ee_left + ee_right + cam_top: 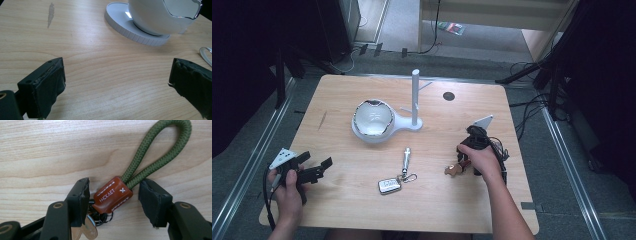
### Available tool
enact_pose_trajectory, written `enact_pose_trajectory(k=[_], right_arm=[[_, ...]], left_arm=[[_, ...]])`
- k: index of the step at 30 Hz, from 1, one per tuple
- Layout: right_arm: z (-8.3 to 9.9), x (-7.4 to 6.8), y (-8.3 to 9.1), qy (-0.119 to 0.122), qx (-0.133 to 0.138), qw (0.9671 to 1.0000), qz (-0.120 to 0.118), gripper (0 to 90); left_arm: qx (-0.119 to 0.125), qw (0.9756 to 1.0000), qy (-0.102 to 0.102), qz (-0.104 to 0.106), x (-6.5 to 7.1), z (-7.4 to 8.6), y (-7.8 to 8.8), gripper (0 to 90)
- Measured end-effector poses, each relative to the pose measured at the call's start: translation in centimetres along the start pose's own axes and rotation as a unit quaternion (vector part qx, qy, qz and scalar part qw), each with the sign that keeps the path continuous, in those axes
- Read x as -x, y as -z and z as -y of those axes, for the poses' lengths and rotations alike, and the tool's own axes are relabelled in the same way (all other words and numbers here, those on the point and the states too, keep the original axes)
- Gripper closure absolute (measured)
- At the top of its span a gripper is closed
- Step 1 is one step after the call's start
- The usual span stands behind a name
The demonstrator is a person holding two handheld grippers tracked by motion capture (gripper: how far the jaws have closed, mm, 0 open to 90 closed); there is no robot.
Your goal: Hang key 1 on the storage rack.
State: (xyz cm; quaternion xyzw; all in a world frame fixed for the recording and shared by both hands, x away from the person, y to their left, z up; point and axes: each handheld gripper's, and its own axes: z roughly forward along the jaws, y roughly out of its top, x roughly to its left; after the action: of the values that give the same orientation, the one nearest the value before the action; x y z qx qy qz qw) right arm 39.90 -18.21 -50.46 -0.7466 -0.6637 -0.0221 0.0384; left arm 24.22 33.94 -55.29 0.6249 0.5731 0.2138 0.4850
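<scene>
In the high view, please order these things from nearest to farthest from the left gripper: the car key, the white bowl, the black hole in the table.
From the left gripper:
1. Car key, right of it, near edge.
2. White bowl, beyond it, on the stand's base.
3. Black hole, far side, right of the stand's post.

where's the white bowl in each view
High view: the white bowl is left of table centre, on the round base of the peg stand.
Left gripper view: top right, on that base.
Right gripper view: not there.
Shared landmark: the wooden table.
</scene>
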Motion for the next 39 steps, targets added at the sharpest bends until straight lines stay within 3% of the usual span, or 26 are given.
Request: enact_pose_trajectory(k=[3,8,27,30,35,39], right_arm=[[0.0,-0.2,0.0,0.005,0.006,0.9999,0.008,46.0],[0.5,-1.2,-0.2,0.03,0.019,0.9982,0.049,48.8],[1.3,-1.0,-0.1,0.066,0.038,0.996,0.047,62.8],[1.6,-0.7,0.0,0.077,0.051,0.9946,0.048,69.6],[1.8,-0.5,0.0,0.092,0.058,0.993,0.047,71.2],[2.1,-0.4,0.0,0.089,0.067,0.9931,0.035,71.6]], left_arm=[[0.0,1.0,0.0,0.0,0.0,0.0,0.0,1.1],[0.0,1.0,0.0,-0.001,0.0,0.0,0.0,1.1],[-0.001,1.0,-0.002,-0.002,0.0,0.0,0.0,1.1],[0.0,1.0,-0.002,-0.002,0.0,0.0,0.0,1.1],[0.0,1.0,-0.002,-0.002,0.0,0.0,0.0,1.1],[0.0,1.0,-0.002,-0.002,0.0,0.0,0.0,1.1]])
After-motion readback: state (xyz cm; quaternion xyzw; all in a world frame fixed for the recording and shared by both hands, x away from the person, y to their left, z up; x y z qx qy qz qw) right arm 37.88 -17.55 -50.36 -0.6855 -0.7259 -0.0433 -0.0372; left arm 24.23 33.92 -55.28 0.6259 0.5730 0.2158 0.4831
